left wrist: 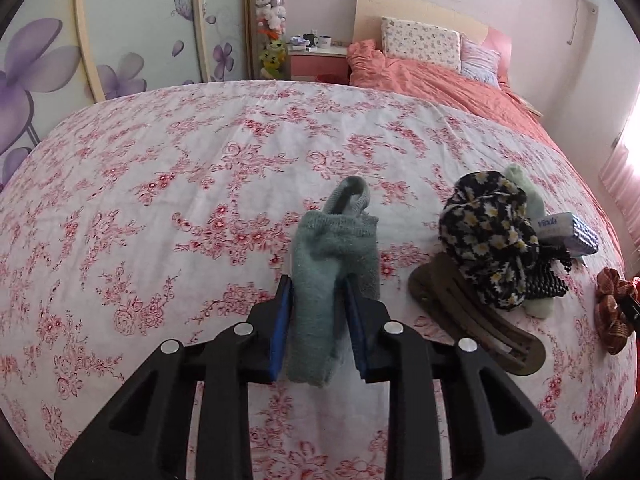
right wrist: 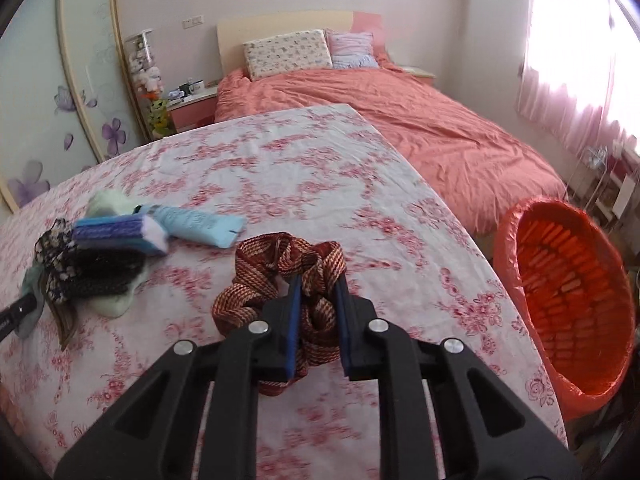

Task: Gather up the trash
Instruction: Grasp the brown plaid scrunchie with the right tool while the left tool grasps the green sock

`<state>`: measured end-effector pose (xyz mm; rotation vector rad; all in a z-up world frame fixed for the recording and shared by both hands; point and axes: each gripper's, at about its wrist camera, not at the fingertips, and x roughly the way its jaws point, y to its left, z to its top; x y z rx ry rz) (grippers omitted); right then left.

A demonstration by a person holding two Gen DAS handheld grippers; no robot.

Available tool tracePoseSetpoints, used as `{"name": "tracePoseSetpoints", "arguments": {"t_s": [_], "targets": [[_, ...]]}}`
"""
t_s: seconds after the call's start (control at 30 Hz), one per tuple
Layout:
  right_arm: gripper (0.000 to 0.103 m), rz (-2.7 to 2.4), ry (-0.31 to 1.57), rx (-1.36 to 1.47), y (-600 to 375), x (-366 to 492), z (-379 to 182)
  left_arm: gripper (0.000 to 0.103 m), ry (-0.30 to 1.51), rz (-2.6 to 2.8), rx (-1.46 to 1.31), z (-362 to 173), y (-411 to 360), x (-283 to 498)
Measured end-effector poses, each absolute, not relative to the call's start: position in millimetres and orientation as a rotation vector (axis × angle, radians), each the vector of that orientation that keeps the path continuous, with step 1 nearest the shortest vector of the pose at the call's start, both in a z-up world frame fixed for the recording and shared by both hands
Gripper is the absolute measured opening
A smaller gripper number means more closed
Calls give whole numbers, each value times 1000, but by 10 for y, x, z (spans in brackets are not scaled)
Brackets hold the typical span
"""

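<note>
The left tool (left wrist: 316, 300) pinches a fuzzy grey-green sock (left wrist: 334, 264) on the floral-clothed tabletop (left wrist: 160, 184); the right tool (right wrist: 318, 300) pinches a ruffled, woven red-brown scrunchie (right wrist: 280, 280) near the orange-lined basket (right wrist: 568, 300).

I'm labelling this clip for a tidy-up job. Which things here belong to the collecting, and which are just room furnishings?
Part of the job:
- grey-green knitted sock, clamped in the left gripper
- red-brown woven scrunchie, clamped in the right gripper
- orange-lined plastic basket
- daisy-print black scrunchie
- brown hair clip

Just there:
- salmon-covered bed
- pink bedside table
</note>
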<state>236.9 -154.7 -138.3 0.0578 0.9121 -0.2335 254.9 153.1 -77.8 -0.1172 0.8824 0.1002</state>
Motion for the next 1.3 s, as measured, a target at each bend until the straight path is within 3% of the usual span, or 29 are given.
{"name": "tracePoseSetpoints", "arguments": {"t_s": [0.2, 0.33, 0.8, 1.3], "targets": [[50, -139, 922, 138, -1558, 2367, -1419, 33, 881, 89, -126, -785, 1496, 2573], [58, -123, 949, 111, -1457, 2439, -1504, 36, 876, 95, -107, -797, 1458, 2592], [68, -163, 1025, 50, -1361, 2554, -1649, 38, 880, 113, -83, -809, 1428, 2593], [70, -156, 1026, 53, -1387, 2538, -1646, 39, 882, 117, -82, -812, 1417, 2593]]}}
